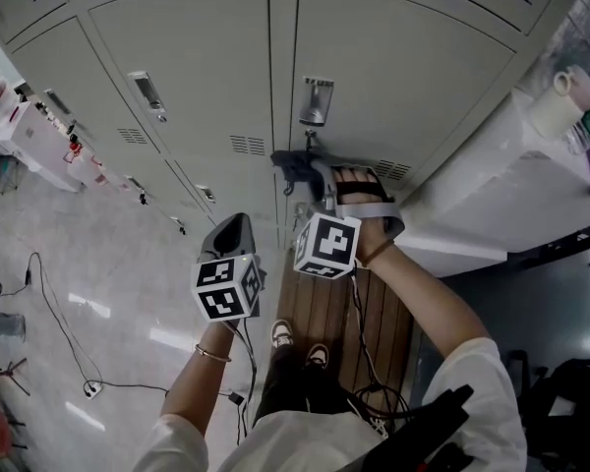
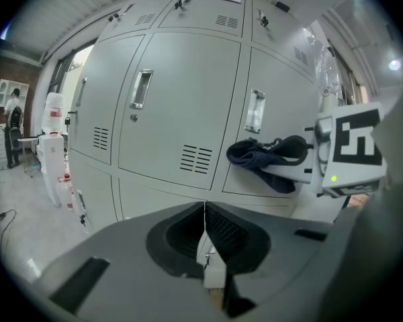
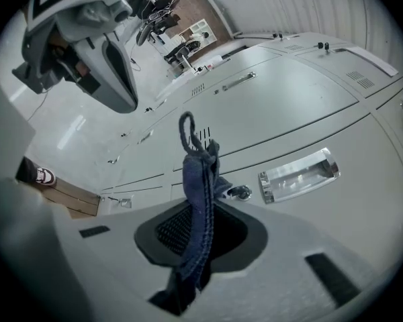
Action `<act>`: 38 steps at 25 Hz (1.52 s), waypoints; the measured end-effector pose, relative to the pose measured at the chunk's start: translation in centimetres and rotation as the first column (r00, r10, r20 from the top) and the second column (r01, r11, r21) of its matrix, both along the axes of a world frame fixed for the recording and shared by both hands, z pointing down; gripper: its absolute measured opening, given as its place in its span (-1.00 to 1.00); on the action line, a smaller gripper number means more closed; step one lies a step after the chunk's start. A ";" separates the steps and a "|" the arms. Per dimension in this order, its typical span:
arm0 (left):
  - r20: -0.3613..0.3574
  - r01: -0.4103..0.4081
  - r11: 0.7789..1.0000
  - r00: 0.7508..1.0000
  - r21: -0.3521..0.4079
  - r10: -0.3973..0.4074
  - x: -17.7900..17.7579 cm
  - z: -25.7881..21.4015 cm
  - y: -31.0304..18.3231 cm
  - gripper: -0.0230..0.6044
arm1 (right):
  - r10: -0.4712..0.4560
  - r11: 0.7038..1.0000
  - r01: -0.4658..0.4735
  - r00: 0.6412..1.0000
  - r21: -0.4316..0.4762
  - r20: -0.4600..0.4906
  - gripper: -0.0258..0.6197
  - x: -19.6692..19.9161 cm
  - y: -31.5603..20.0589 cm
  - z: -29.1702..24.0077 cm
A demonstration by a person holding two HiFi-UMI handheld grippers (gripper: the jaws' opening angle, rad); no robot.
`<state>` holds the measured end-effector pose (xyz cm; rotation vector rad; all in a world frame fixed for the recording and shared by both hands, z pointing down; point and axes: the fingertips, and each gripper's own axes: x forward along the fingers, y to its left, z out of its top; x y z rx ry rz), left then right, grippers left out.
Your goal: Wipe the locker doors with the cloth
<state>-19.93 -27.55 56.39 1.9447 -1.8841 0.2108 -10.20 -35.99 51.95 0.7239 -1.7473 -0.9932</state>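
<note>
A dark blue cloth (image 1: 297, 168) is pinched in my right gripper (image 1: 310, 177), right under the metal handle (image 1: 316, 101) of a pale grey locker door (image 1: 403, 77). In the right gripper view the cloth (image 3: 200, 200) stands up between the shut jaws, close to the handle (image 3: 299, 174) and keyhole (image 3: 242, 192). From the left gripper view the cloth (image 2: 265, 158) hangs off the right gripper against the door. My left gripper (image 1: 231, 234) is held back from the lockers, lower and to the left, its jaws (image 2: 203, 230) shut with nothing between them.
A wall of grey locker doors (image 1: 177, 77) fills the view ahead. A white shelf (image 1: 492, 165) with a roll (image 1: 556, 111) juts out on the right. Cables (image 1: 59, 332) trail over the pale floor at left; wooden boards (image 1: 339, 313) lie beneath my feet.
</note>
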 end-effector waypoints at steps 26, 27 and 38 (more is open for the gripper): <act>-0.044 0.027 0.996 0.999 -0.081 -0.031 -1.2 7.3 1.6 -0.90 | 0.071 0.996 -0.070 0.997 -0.054 0.014 -0.78 -0.5 -2.6 8.3; -0.045 0.027 0.996 0.999 -0.084 -0.031 -1.2 7.4 1.6 -0.90 | 0.072 0.996 -0.071 0.997 -0.054 0.015 -0.78 -0.5 -2.6 8.3; -0.033 0.025 0.998 0.999 -0.064 -0.027 -0.8 5.7 1.4 -0.90 | 0.069 0.995 -0.067 0.997 -0.076 0.020 -0.78 -0.1 -1.8 7.5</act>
